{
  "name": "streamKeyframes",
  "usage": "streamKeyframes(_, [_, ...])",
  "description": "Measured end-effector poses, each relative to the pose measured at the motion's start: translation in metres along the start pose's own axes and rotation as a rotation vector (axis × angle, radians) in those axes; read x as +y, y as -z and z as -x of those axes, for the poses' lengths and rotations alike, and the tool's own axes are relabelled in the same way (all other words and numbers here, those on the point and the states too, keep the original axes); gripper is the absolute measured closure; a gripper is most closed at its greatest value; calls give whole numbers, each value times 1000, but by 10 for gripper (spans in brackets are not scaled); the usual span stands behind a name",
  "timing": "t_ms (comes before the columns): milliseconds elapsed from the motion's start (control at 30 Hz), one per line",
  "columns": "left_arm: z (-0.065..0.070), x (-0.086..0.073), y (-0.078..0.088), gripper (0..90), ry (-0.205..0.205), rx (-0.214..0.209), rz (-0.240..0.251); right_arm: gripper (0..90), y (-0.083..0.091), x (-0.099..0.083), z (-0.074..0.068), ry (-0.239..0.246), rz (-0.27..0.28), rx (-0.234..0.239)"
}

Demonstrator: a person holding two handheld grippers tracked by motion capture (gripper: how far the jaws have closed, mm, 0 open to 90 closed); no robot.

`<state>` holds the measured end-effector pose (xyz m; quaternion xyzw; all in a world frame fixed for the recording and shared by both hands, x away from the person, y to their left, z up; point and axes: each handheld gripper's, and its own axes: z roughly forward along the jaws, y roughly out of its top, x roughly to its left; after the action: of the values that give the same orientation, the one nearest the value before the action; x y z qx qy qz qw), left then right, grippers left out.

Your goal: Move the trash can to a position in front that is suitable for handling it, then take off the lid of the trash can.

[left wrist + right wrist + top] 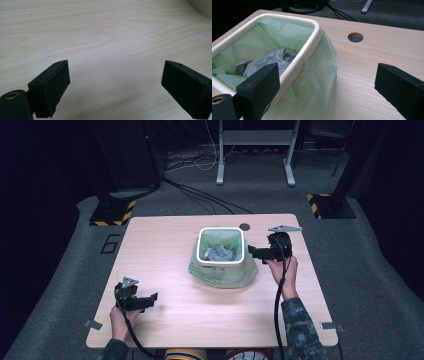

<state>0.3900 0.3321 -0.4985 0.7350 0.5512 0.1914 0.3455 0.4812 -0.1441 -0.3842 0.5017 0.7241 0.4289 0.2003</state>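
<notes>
- Right gripper (251,252): my fingers (259,85) are spread wide, nothing between them. Bare counter (372,65) shows through the gap.
- In the right gripper view one finger sits right at the bin's white rim (294,67); can't tell if it touches. The other finger hangs over open wood, well clear.
- Bin (221,234) stands mid-counter, just beside the right gripper, on its left in the high view. Green liner bag (222,274) is folded over the rim and drapes down the outside to the counter.
- Inside the bin: crumpled grey plastic (219,254) low in the bag.
- Round cable hole (244,226) in the counter just behind the bin, near the far edge.
- Left gripper (151,298): fingers (53,87) spread wide, holding nothing, low over bare wood near the front-left corner, well apart from the bin.
- Room: wide open counter between left gripper and bin. The right side is tighter; my right hand (284,270) sits between bin and right counter edge.
</notes>
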Motion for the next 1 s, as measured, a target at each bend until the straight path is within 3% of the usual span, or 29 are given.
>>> streamKeyframes(267, [14, 29, 5, 52, -17, -48, 18, 54, 7, -6, 5, 1, -25, 0])
streamKeyframes(467, [17, 41, 5, 54, -14, -64, 28, 59, 11, -6, 6, 13, -30, -5])
streamKeyframes(900, [30, 74, 10, 57, -40, -107, 61, 12, 14, -2, -2, 48, -43, -1])
streamKeyframes(1000, [33, 81, 12, 54, -48, -116, 63, 10, 16, 0, -3, 51, -14, -8])
